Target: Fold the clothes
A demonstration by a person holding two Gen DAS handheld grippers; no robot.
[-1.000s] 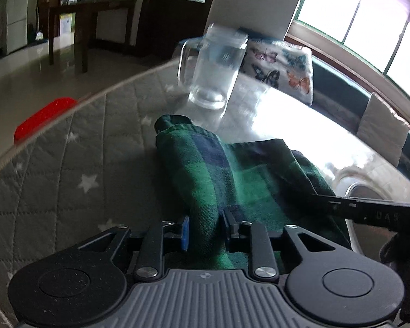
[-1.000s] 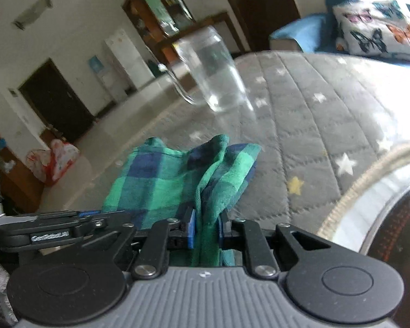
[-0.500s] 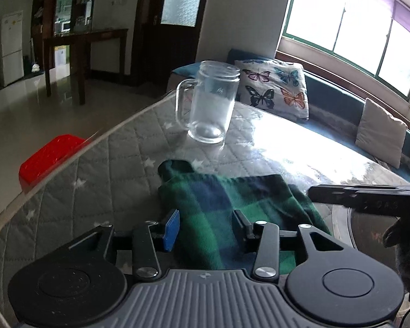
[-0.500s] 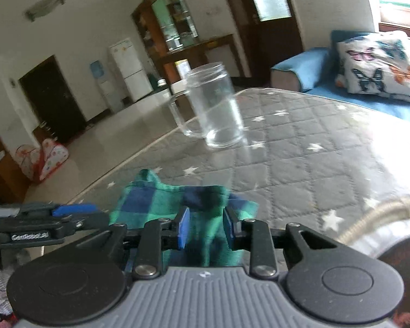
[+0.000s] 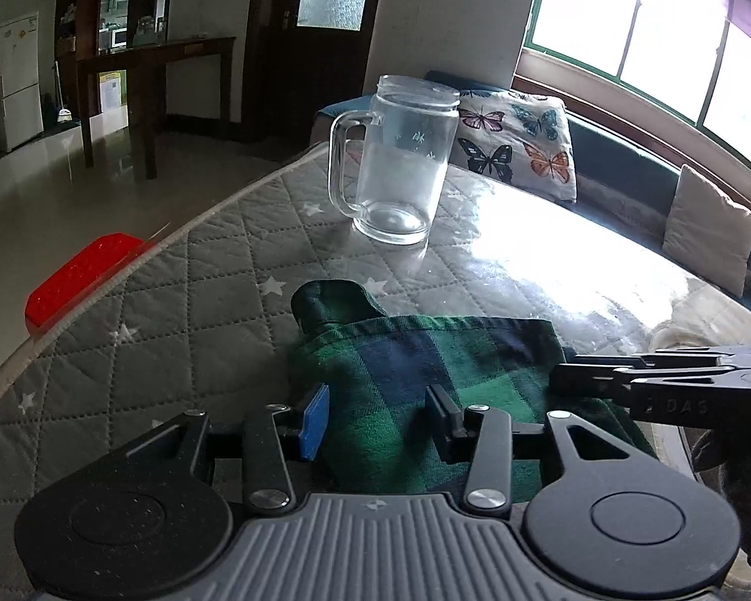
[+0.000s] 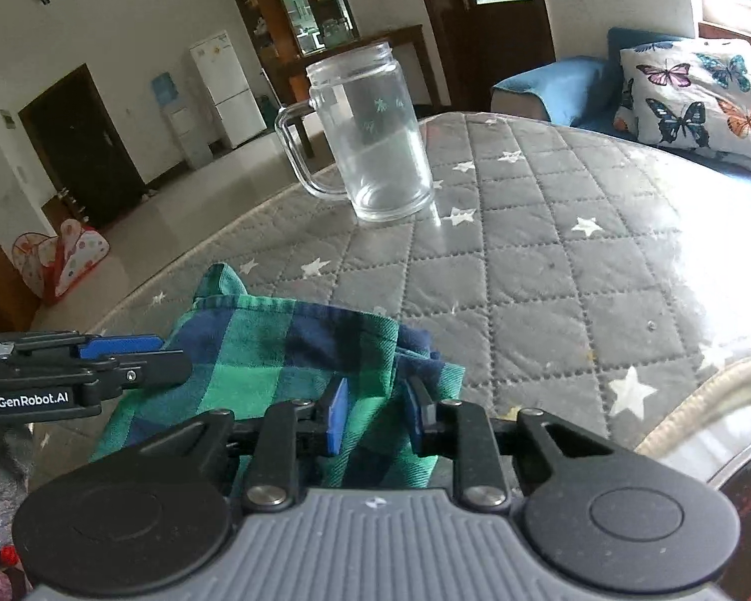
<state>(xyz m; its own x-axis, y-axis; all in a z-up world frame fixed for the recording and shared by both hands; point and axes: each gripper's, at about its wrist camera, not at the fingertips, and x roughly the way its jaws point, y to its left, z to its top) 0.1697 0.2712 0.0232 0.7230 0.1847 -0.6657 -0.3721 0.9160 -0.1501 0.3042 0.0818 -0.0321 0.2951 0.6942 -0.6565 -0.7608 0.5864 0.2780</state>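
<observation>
- The left gripper (image 5: 375, 418) hangs over the near edge of a green-and-navy plaid garment (image 5: 425, 370), its jaws spread apart with cloth lying loose between them; the right gripper (image 6: 373, 413) sits at the garment's right end, jaws likewise parted and gripping nothing.
- The plaid garment lies in a folded bundle on the near part of a grey quilted, star-printed table cover (image 5: 175, 300), one rolled corner poking up at its far-left end and a looser layer sticking out at the right.
- Judged from this lie, a fold has just been laid down; the next grasp should take both layers of an edge together, low and square, so the bundle does not skew or spring open.
- A clear glass mug (image 5: 400, 165) stands on the cover beyond the garment, apart from it; any lift or sweep toward the far side should stay low to avoid knocking it.
- A butterfly-print cushion (image 5: 515, 140) rests on a bench under the window, well beyond the table.
</observation>
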